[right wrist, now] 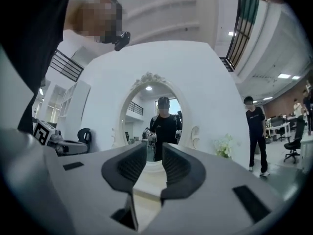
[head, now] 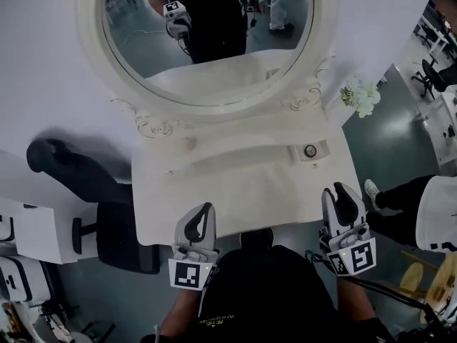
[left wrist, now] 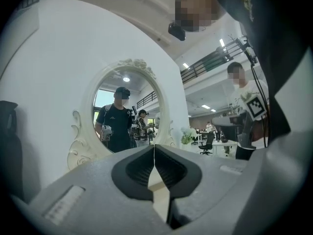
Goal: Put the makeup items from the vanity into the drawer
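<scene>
A white vanity (head: pixel 235 191) with an oval mirror (head: pixel 207 41) stands in front of me. One small white makeup case with a dark round centre (head: pixel 310 151) lies at the back right of the top. My left gripper (head: pixel 208 207) hovers over the front edge at the left; its jaws meet at the tips (left wrist: pixel 154 148) with nothing in them. At the front right corner my right gripper (head: pixel 341 189) shows a narrow gap between its jaws (right wrist: pixel 154 148), also empty. No drawer shows in any view.
A black office chair (head: pixel 107 213) stands close to the vanity's left side. White flowers (head: pixel 360 95) sit at the right rear corner. A person's leg and shoe (head: pixel 400 199) are at the right, and a wooden stool (head: pixel 428 277) is lower right.
</scene>
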A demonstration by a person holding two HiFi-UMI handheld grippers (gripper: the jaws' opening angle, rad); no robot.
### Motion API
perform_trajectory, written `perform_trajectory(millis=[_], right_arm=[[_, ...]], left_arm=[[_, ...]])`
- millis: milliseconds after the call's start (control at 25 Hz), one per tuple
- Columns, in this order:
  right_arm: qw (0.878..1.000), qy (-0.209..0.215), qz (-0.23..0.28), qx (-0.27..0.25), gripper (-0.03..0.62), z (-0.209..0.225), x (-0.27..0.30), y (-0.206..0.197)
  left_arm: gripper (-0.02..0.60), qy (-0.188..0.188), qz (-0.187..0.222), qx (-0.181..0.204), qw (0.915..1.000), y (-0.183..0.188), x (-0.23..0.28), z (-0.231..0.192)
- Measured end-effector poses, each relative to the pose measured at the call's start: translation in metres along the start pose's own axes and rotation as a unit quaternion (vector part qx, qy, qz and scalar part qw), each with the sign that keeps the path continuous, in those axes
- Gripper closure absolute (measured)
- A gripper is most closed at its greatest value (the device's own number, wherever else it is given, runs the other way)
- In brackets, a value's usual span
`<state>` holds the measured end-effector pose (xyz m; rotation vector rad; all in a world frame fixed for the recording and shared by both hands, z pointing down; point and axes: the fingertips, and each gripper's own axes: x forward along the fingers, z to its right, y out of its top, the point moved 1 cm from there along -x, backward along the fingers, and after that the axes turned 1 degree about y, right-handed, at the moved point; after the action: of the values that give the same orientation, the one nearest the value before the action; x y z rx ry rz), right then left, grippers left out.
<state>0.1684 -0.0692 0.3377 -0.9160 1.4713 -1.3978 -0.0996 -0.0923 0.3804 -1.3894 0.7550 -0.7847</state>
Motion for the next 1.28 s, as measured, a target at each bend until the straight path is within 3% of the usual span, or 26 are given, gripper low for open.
perform_trajectory(millis=[120,240,800,1280], right_arm=[[1.0,-0.009,0.003,0.01,0.511,-0.001,-0.006,-0.014],[1.0,-0.015,-0.008,0.003,0.592,-0.001,-0.006,-0.029],[1.0,0.008,0.023,-0.018,0.594,-0.009,0.01,-0.02],[1.0,0.006,0.002,-0.01,0.594,-0.012,0.021,-0.041]], left_arm=[[0.56,-0.004,0.027,0.001,0.9996,0.015,-0.001,0.006],[0.56,-0.003,0.029,0.005,0.9996,0.02,-0.003,0.012],[0.56,0.023,0.027,0.008,0.9993,0.016,-0.011,0.008],[0.56,0.033,0.027,0.006,0.9991,0.005,-0.012,-0.008]])
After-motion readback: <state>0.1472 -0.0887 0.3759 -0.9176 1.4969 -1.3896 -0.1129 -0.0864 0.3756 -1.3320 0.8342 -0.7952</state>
